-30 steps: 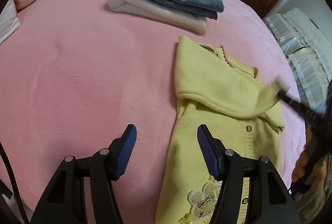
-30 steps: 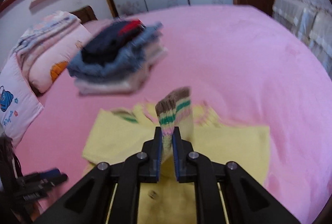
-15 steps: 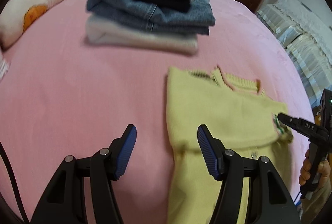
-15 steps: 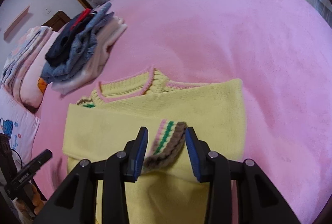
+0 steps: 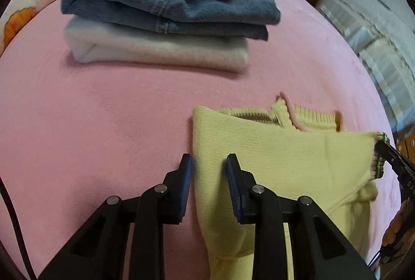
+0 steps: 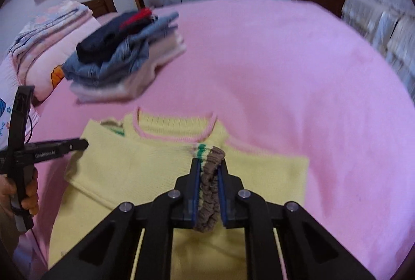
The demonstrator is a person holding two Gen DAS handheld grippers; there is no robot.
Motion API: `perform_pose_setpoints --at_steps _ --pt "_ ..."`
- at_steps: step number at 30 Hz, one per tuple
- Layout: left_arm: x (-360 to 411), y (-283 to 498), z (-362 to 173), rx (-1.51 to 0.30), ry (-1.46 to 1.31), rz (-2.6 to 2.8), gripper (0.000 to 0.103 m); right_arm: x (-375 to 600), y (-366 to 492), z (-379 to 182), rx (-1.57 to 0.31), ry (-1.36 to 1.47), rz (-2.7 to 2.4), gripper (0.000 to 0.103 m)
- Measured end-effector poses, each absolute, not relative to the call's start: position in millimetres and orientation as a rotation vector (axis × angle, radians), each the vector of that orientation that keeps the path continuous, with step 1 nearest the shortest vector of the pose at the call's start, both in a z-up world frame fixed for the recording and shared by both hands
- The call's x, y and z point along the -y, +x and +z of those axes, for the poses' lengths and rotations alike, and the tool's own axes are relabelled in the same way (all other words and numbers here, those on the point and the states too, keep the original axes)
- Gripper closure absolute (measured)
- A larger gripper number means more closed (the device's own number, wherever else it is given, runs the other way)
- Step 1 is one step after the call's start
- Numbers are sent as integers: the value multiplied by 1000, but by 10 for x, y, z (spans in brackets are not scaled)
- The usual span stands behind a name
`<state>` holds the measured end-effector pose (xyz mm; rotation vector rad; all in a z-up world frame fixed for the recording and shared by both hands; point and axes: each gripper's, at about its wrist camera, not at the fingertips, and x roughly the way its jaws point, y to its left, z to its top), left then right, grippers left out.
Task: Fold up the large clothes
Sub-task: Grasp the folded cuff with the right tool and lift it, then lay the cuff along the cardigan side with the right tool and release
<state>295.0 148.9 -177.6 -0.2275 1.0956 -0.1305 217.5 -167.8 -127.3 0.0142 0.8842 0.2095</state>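
The right gripper (image 6: 208,171) is closing, its jaws pressing on the striped brown cuff (image 6: 210,176) of a sleeve laid across the yellow sweater (image 6: 145,171). The left gripper (image 5: 209,171) is closing too, its jaws astride the sweater's left folded edge; the fabric stands between the pads, but whether they pinch it yet cannot be told.

The sweater lies flat on the pink bed (image 6: 285,72), collar away from the person, both sleeves seemingly folded in across the chest. So the sleeve fold looks nearly done. Next probably comes letting the cuff go flat, then taking hold for a fold of the body; that calls for a grip through every layer at the edge so the sleeves do not slide out.

The right view shows the cuff clamped and the person's hand (image 6: 15,191) on the left tool. The left view shows the folded stack (image 5: 166,20) sharply, denim over white, and the cuff at the sweater's right edge.
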Motion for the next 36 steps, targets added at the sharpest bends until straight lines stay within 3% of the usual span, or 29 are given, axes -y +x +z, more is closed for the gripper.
perform_pose_setpoints --at_steps 8,12,23,28,29,32,34,36 --pt "-1463 2981 -1858 -1137 -222 -95 72 1798 2518 -1812 -1085 0 100 84" --pt "-1610 2928 -1694 -1114 -269 -77 72 1911 2360 -1614 -1035 83 59 67" --pt "-1058 2481 -1448 -979 -224 -152 69 1309 2093 -1337 -953 163 297 67" --pt "-845 2607 -1803 -1095 -244 -170 69 873 2165 -1625 -1006 93 334 67" --pt "-832 2632 -1862 -1105 -231 -165 69 856 2188 -1690 -1017 74 320 68" --pt "-846 2653 -1920 -1088 -186 -184 68 995 2208 -1793 -1015 55 259 86" --pt "-921 2660 -1936 -1077 -188 -192 69 1234 2223 -1803 -1005 55 167 93" --pt "-1040 2663 -1959 -1071 -218 -205 76 1463 2241 -1829 -1009 89 121 102"
